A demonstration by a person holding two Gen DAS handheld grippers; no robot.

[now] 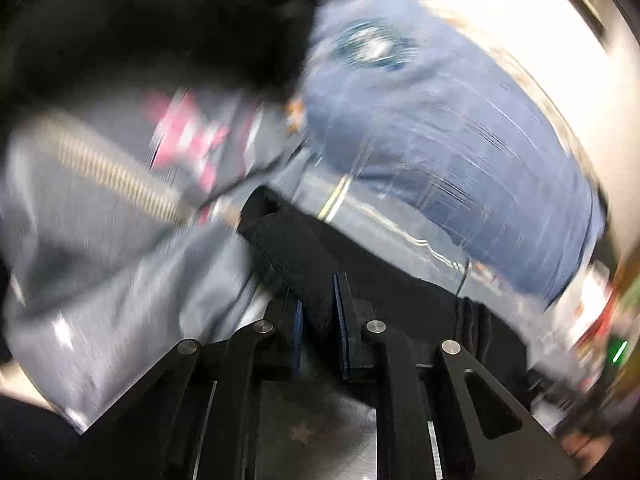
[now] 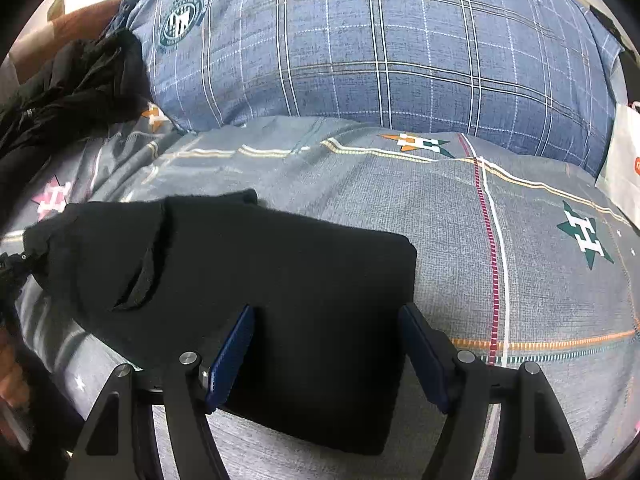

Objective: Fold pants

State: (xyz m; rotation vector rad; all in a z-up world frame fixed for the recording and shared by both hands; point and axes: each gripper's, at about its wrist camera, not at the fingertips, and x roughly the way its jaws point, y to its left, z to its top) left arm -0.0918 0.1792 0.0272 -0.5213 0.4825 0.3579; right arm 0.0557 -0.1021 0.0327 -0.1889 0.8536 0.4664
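Mid-fold, by the look of it. Black pants (image 2: 248, 304) lying partly folded on grey star-print bedsheet (image 2: 540, 280), one end squared off near centre, other end trailing off to the left edge of the right wrist view.

Left gripper (image 1: 318, 316) clenched on a thick rolled edge of the pants (image 1: 296, 256), blue pads squeezing fabric from both sides. View heavily blurred, so exact spot on the garment unclear; probably waistband or cuff end.

Right gripper (image 2: 326, 356) released, jaws wide, hovering just over the squared-off end. Pads not seen pressing on cloth.

Next move, as a guess: carry gripped end across onto the flat section, right side pinning or pinching the near edge to stop the stack sliding. Needs a level lay-down, edges lined up.

Around: blue plaid pillow (image 2: 380, 40) just beyond the pants, dark jacket heap (image 2: 72, 88) at far left, white bag (image 2: 624, 168) at right edge. Pillow and jacket limiting room for the swing; soft sheet likely to bunch under drag.
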